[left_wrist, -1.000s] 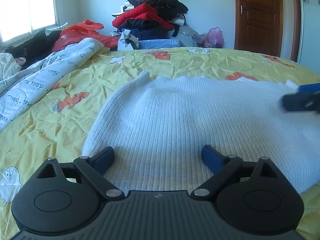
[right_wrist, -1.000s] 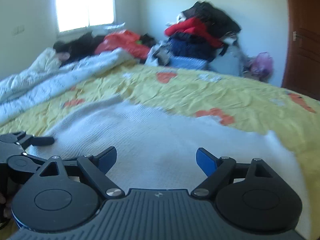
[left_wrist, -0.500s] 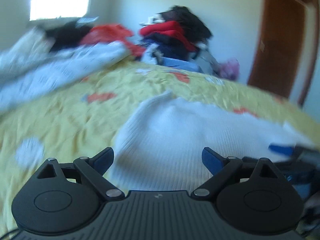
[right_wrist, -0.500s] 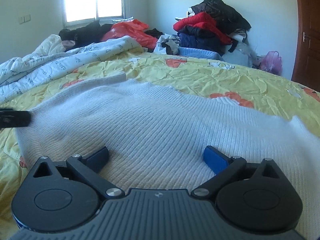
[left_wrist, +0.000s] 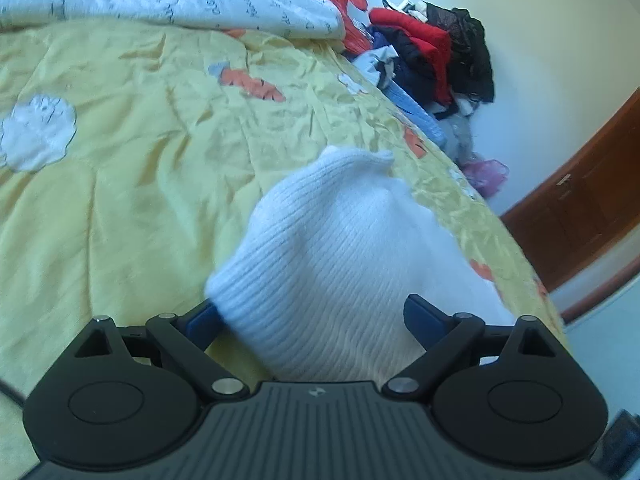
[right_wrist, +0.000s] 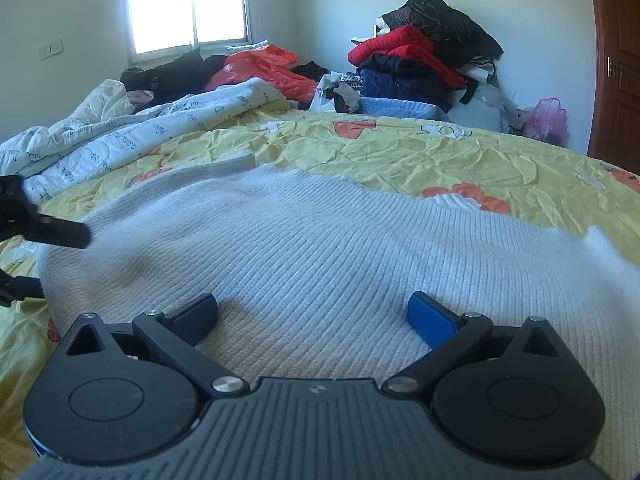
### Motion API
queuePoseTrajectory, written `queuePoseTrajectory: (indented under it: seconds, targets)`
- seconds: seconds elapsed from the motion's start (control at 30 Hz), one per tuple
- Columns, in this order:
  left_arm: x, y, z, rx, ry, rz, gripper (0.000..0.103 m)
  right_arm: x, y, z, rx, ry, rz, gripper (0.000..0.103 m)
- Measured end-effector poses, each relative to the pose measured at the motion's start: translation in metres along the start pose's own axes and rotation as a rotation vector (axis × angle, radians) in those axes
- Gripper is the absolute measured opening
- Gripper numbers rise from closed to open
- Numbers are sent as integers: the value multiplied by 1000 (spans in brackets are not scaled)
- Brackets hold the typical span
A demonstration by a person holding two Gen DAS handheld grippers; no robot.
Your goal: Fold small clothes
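A white ribbed knit sweater [right_wrist: 320,248] lies spread on the yellow bedspread [right_wrist: 400,152]. In the left wrist view the sweater [left_wrist: 340,248] runs away from me, its near left corner between the open fingers of my left gripper [left_wrist: 312,316], which is tilted. My right gripper [right_wrist: 312,316] is open, its blue fingertips [right_wrist: 432,316] resting low on the sweater's near part. The left gripper also shows at the left edge of the right wrist view [right_wrist: 44,232], beside the sweater's left edge.
A rumpled white printed quilt [right_wrist: 132,136] lies along the bed's left side. A pile of red, black and blue clothes [right_wrist: 424,60] stands against the far wall. A brown wooden door [right_wrist: 616,64] is at the right. A window [right_wrist: 188,4] is behind the bed.
My left gripper has swung left and rolled, and now sits at the sweater's left corner with cloth between its fingers. My right gripper has dropped a little and stays over the sweater.
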State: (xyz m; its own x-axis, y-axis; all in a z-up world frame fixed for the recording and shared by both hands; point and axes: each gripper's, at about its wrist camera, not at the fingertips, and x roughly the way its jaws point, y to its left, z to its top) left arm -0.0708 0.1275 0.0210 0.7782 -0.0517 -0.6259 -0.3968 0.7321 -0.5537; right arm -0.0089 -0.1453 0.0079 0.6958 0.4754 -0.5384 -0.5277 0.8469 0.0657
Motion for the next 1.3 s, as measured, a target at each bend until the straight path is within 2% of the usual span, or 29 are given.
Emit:
queuePoseTrajectory:
  seconds: [0.13, 0.2, 0.23, 0.27, 0.33, 0.37, 0.43, 0.47, 0.53, 0.57, 0.63, 0.7, 0.77, 0.8, 0.9, 0.97, 1.0, 1.03, 1.17, 1.3]
  targets:
    - [8, -10, -5, 39, -66, 61, 92, -1, -1, 0, 7, -3, 8, 100]
    - [10, -14, -6, 65, -94, 100, 83, -1, -2, 0, 10, -5, 11, 100]
    - [12, -17, -5, 80, -103, 133, 70, -1, -2, 0, 13, -6, 13, 100]
    - [14, -18, -4, 90, -111, 161, 66, -2, -2, 0, 14, -6, 15, 100]
    - [17, -17, 0, 81, -113, 165, 63, -2, -2, 0, 18, -8, 18, 100]
    - [17, -17, 3, 74, -105, 163, 57, -2, -2, 0, 18, -8, 19, 100]
    - [18, -16, 8, 76, -77, 159, 37, -2, -2, 0, 18, -8, 18, 100]
    - [17, -16, 10, 75, -76, 157, 32, -2, -2, 0, 18, -8, 19, 100]
    - [11, -25, 12, 109, -91, 161, 29, -2, -2, 0, 18, -8, 18, 100]
    - [8, -34, 11, 157, -111, 169, 29, -2, -2, 0, 18, -8, 18, 100]
    - [-2, -57, 3, 290, -171, 182, 28, -2, -2, 0, 17, -8, 17, 100]
    - [-12, -82, -12, 456, -240, 162, 28, -3, -3, 0, 20, -9, 20, 100]
    - [-17, -99, -29, 584, -293, 156, 28, -7, -10, 0, 60, -22, 52, 100]
    - [-19, -103, -34, 620, -305, 153, 28, -12, -18, 3, 124, -24, 87, 100]
    - [-19, -107, -48, 690, -326, 164, 28, -22, -58, 30, 459, 15, 243, 96]
    - [-17, -107, -55, 723, -338, 178, 28, -15, -71, 54, 584, 60, 366, 96]
    - [-15, -108, -58, 745, -344, 190, 28, -7, -71, 66, 600, 98, 419, 96]
    - [-14, -109, -61, 766, -350, 199, 28, 4, -66, 82, 593, 148, 463, 96]
    - [-11, -115, -67, 826, -357, 219, 28, 56, -21, 135, 482, 299, 523, 96]
    - [-10, -116, -69, 839, -351, 223, 28, 117, 40, 175, 326, 468, 461, 94]
